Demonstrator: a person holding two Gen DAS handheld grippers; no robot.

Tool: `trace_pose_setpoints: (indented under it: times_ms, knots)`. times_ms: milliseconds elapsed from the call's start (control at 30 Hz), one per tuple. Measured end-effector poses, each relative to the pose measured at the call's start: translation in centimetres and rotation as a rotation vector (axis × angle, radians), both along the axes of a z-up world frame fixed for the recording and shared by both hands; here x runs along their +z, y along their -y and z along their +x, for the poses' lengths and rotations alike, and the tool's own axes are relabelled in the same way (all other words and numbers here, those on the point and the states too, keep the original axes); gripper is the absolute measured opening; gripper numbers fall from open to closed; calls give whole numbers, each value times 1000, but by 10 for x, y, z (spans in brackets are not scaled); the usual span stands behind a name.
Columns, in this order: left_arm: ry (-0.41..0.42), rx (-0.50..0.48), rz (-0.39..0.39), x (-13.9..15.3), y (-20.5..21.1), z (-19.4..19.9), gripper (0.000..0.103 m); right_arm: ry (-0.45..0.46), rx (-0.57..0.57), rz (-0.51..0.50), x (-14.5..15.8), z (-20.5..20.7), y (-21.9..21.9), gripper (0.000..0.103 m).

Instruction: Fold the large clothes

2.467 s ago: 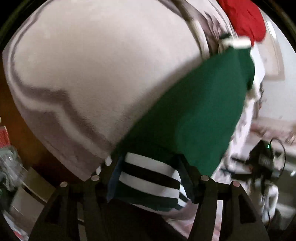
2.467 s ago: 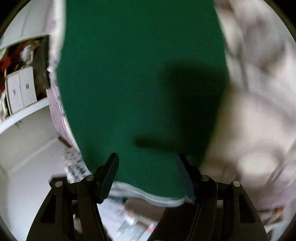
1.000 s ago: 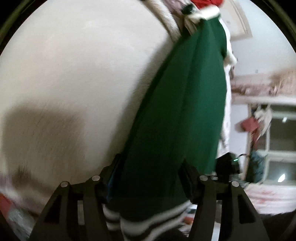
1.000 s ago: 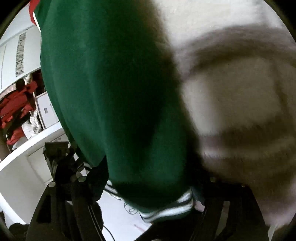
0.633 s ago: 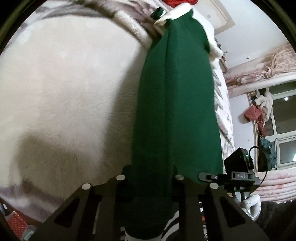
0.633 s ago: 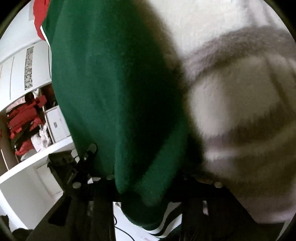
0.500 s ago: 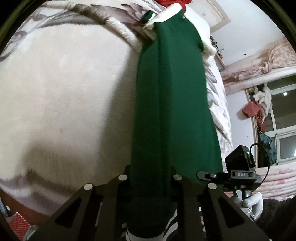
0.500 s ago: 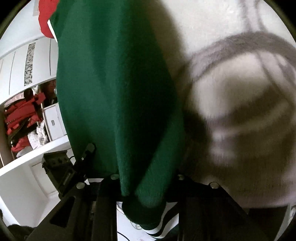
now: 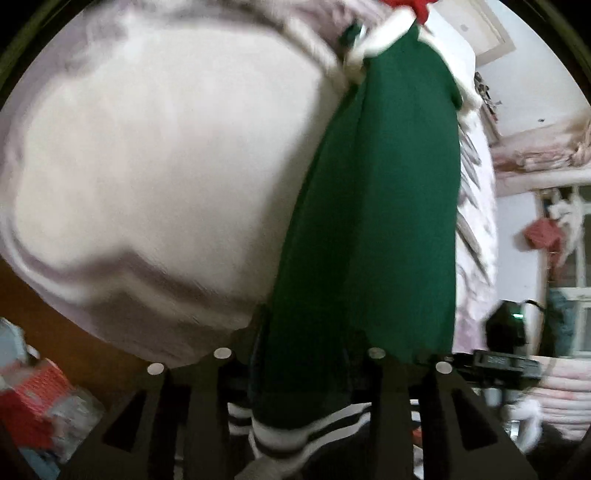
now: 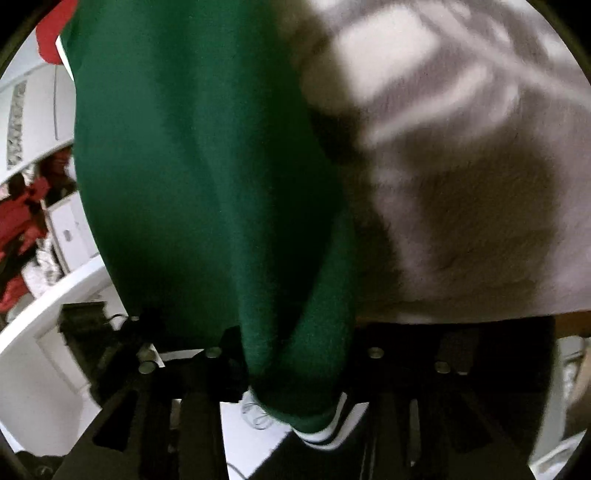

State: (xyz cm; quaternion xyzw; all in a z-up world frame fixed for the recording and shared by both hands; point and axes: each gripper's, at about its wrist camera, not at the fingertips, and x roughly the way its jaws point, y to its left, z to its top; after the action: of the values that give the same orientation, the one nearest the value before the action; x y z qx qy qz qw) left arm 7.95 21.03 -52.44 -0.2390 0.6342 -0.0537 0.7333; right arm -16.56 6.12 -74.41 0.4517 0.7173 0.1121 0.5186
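A dark green garment (image 9: 388, 203) with a black-and-white striped hem (image 9: 295, 432) stretches from the bed down into both grippers. In the left wrist view, my left gripper (image 9: 299, 354) has its jaws opening, but the bunched green cloth still fills the gap and its pads press on it. In the right wrist view, the same garment (image 10: 203, 166) hangs in a thick fold. My right gripper (image 10: 291, 350) also has its jaws opening, with that fold still pinched between them and the striped hem (image 10: 325, 435) hanging below.
A cream fleece blanket (image 9: 166, 166) with grey stripes (image 10: 461, 166) covers the bed under the garment. A red cloth (image 9: 413, 4) lies at its far end. A red-and-white package (image 9: 37, 398) sits low left. White cabinets (image 10: 70, 229) and red clothes (image 10: 18, 221) stand to the left.
Both grippers closed on the green cloth, then their jaws widened again with the cloth still between them. Both hands rose, so the bed looks lower and the views are blurred.
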Motion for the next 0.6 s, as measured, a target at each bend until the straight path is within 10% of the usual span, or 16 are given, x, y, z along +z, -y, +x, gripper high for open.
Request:
trace_pose_setpoints:
  times_ms: [100, 200, 333, 600]
  knots:
    - [118, 8, 230, 45, -6, 14, 86, 61, 55, -156, 32, 3, 15, 44]
    - [193, -24, 358, 69, -6, 38, 86, 139, 68, -252, 68, 13, 28, 45]
    - [327, -75, 430, 88, 19, 111, 86, 234, 20, -370, 112, 47, 45, 72]
    - [334, -229, 469, 40, 104, 286, 86, 371, -70, -454, 149, 215, 91, 60]
